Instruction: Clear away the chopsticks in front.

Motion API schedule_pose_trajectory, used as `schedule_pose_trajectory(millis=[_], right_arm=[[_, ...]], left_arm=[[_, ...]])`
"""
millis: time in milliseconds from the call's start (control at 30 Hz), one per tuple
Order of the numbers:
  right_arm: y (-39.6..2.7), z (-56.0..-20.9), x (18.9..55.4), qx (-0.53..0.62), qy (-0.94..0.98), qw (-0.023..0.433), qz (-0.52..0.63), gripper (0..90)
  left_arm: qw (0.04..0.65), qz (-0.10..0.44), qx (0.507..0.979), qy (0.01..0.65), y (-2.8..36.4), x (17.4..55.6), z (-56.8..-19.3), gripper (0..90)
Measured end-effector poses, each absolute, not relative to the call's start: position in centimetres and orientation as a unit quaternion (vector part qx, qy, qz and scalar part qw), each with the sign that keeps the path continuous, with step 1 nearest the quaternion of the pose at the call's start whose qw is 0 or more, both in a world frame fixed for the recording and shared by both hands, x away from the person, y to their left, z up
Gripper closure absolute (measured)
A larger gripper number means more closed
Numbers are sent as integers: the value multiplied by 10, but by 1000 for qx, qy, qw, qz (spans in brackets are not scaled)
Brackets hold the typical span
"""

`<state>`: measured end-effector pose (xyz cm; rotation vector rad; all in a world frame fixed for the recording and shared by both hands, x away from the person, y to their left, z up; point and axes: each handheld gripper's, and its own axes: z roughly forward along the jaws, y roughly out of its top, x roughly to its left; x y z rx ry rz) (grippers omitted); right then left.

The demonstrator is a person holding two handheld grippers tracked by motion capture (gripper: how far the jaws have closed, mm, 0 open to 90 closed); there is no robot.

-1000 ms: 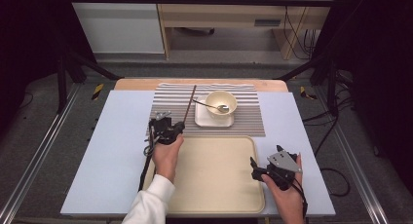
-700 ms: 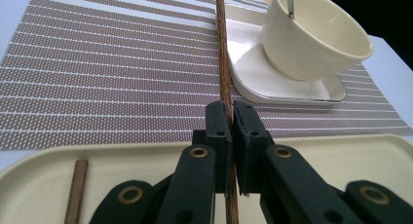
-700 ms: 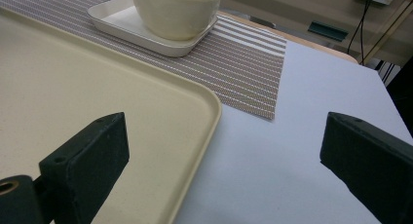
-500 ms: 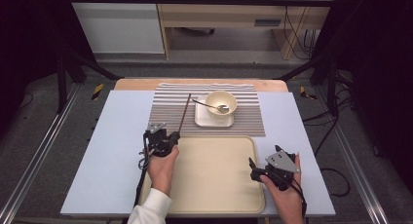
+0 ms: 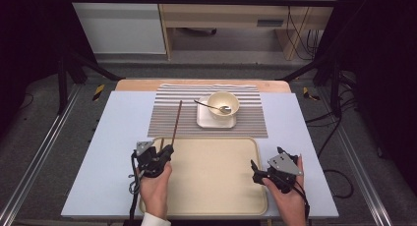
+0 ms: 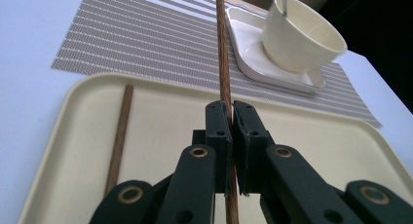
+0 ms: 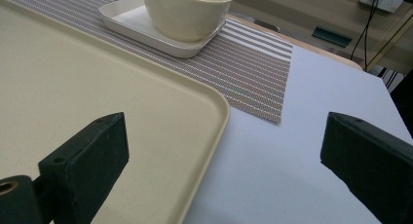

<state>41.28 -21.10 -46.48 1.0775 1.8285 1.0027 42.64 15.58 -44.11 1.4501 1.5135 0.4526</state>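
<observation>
- Here, at the left of the high view, the left gripper (image 5: 164,151) is sitting over the near-left corner of the cream tray (image 5: 211,196), with the person's left hand (image 5: 156,184) behind it.
- Its jaws are closing tight on a brown chopstick (image 5: 176,123), which is pointing away from the person, out over the tray's far rim and across the striped placemat (image 5: 246,123).
- In the left gripper view that chopstick (image 6: 223,63) is running straight up between the pinched jaws of the left gripper (image 6: 232,118) (the two black pads are pressing it from either side).
- A second chopstick (image 6: 120,136) is lying flat inside the tray (image 6: 311,146), just beside the tray's left rim and apart from the held one.
- Further right, a cream bowl (image 5: 223,104) is resting on a small white square plate (image 5: 205,119) on the placemat, and a metal spoon (image 5: 212,107) is leaning in the bowl with its handle sticking out to the left.
- At the right, the right gripper (image 5: 254,168) is hovering by the tray's right edge, held by the right hand (image 5: 287,199), with its tips pointing left toward the tray.
- In the right gripper view the jaws of the right gripper (image 7: 224,151) are standing wide apart with nothing between them, one over the tray (image 7: 73,78) and the other over the pale blue table cover (image 7: 292,136).
</observation>
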Motion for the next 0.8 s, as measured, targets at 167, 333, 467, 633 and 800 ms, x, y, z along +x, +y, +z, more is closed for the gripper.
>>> schedule_pose_trajectory(millis=[167,333,467,633,800], right_arm=[[-209,-466,413,422,721,387,390,39],[-210,-466,414,421,722,386,389,39],[-210,-466,414,422,722,386,390,39],[-210,-466,413,423,721,386,391,39],[-208,-466,413,422,723,385,389,39]], left_arm=[[478,187,596,617,156,412,-446,858],[479,178,591,624,161,403,-446,858],[480,178,586,629,165,396,-449,858],[479,180,586,629,167,388,-453,858],[470,184,590,630,166,384,-458,858]])
